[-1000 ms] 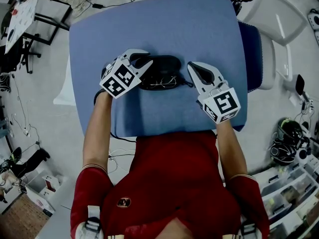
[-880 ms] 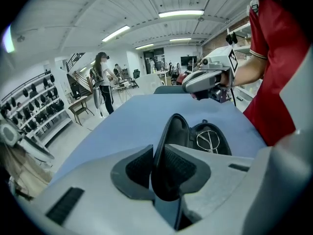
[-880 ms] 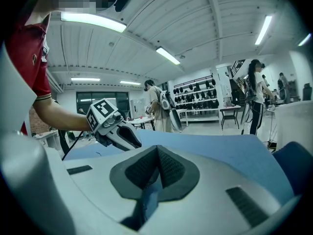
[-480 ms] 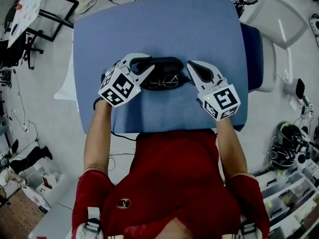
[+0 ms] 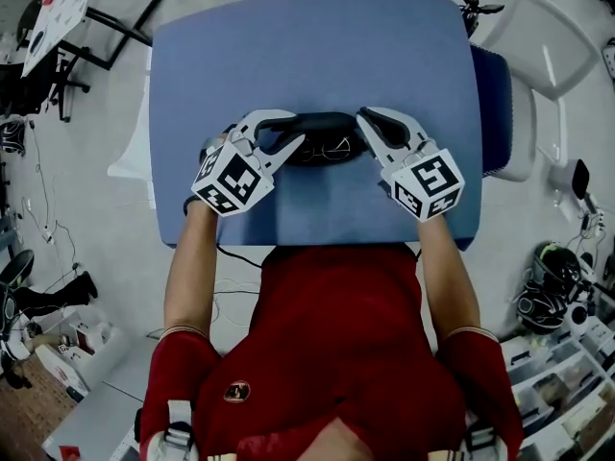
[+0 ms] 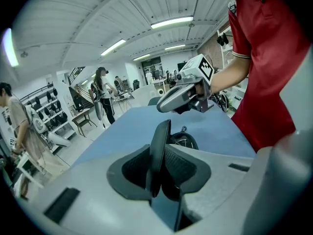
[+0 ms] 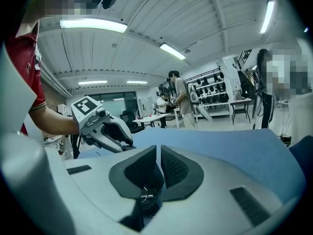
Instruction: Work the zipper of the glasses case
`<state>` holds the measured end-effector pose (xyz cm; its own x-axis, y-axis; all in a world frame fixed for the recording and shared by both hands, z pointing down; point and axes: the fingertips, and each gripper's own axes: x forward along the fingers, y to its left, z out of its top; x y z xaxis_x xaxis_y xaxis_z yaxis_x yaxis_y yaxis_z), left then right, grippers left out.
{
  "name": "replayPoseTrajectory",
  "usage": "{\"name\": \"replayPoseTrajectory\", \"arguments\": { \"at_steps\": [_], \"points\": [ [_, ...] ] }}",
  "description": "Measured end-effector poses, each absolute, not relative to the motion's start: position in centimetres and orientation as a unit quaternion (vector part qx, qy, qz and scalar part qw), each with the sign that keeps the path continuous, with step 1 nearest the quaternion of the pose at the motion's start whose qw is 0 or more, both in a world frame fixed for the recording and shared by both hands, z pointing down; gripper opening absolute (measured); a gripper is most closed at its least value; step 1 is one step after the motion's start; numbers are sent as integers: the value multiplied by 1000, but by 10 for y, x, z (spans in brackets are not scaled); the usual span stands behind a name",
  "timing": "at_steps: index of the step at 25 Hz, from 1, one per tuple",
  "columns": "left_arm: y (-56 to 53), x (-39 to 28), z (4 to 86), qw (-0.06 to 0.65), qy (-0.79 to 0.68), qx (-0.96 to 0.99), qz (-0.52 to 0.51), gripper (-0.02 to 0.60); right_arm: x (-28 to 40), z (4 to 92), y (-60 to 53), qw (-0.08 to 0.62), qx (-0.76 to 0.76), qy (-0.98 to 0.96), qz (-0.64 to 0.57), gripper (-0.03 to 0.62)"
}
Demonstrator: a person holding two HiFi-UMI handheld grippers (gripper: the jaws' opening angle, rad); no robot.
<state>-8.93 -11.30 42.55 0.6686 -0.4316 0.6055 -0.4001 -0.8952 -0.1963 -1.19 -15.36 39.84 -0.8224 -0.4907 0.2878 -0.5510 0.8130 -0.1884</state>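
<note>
A black glasses case (image 5: 322, 123) lies open on the blue table (image 5: 317, 46), with glasses (image 5: 332, 146) showing inside it. My left gripper (image 5: 296, 130) is at the case's left end. In the left gripper view my left gripper (image 6: 159, 155) is shut on the thin edge of the case lid (image 6: 161, 133), which stands upright between the pads, and the glasses (image 6: 186, 141) lie just beyond. My right gripper (image 5: 359, 128) is at the case's right end. In the right gripper view my right gripper (image 7: 159, 170) stands almost closed, with the metal ring of the zipper pull (image 7: 146, 196) caught low between the pads.
A white chair (image 5: 538, 36) stands off the table's right far corner. Cables and a black frame (image 5: 58, 75) lie on the floor to the left, bins and a headset (image 5: 553, 286) to the right. People (image 7: 181, 102) stand at racks far behind the table.
My left gripper has risen and shifted right along the case, taking the lid edge with it. The right gripper has hardly moved at the case's right end.
</note>
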Motion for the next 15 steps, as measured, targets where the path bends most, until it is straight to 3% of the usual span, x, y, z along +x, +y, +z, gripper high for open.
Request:
{"name": "replayPoseTrajectory", "arguments": {
  "at_steps": [5, 15],
  "points": [
    [-96, -86, 424, 29, 224, -913, -340, 80, -24, 400, -147, 127, 245, -951, 140, 105],
    [-67, -80, 430, 16, 219, -917, -333, 80, -42, 419, -115, 196, 164, -958, 133, 135]
  ]
}}
